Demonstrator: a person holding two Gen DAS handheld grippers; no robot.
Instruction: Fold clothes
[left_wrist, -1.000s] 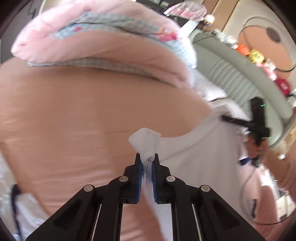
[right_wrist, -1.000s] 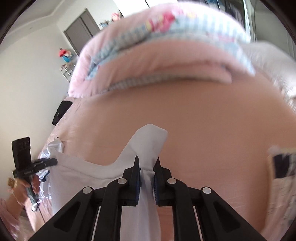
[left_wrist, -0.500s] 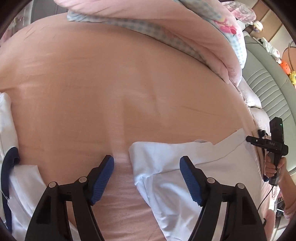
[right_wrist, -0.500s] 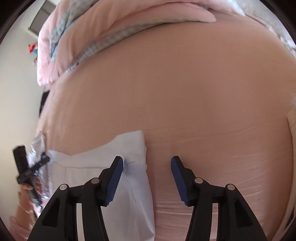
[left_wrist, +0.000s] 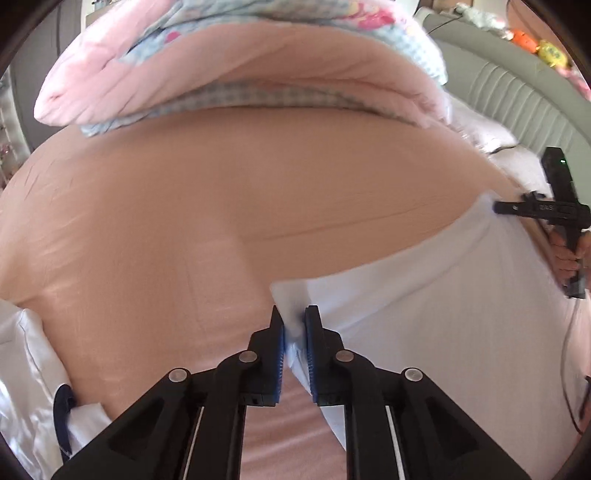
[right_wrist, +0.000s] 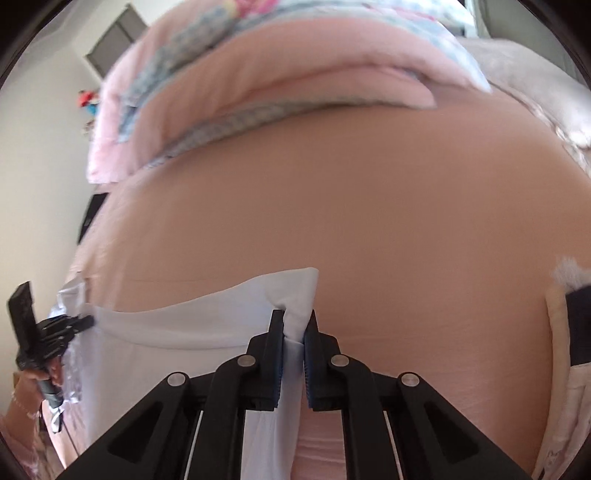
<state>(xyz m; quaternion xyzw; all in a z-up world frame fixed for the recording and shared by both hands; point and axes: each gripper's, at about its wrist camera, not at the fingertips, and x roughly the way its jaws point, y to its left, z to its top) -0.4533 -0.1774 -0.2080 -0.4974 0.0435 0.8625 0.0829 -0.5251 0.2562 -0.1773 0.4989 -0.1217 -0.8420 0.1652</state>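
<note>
A white garment (left_wrist: 436, 306) lies stretched across a pink bed sheet (left_wrist: 221, 206). My left gripper (left_wrist: 294, 325) is shut on its near left corner, white cloth pinched between the blue pads. In the right wrist view my right gripper (right_wrist: 294, 328) is shut on the opposite corner of the same white garment (right_wrist: 177, 332). Each view shows the other gripper at the far end of the cloth: the right gripper (left_wrist: 496, 207) at the right edge, the left gripper (right_wrist: 88, 320) at the left edge, each held by a hand.
A folded pink and blue checked quilt (left_wrist: 240, 66) lies across the far side of the bed. A grey padded headboard (left_wrist: 517, 96) stands at the right. More white clothing with navy trim (left_wrist: 37, 387) sits at the near left. A cream and dark item (right_wrist: 569, 325) lies at the right.
Half a second ago both grippers were open over the garment's corners on the sheet. Now both have shut on those corners again, and the views have tilted up.
</note>
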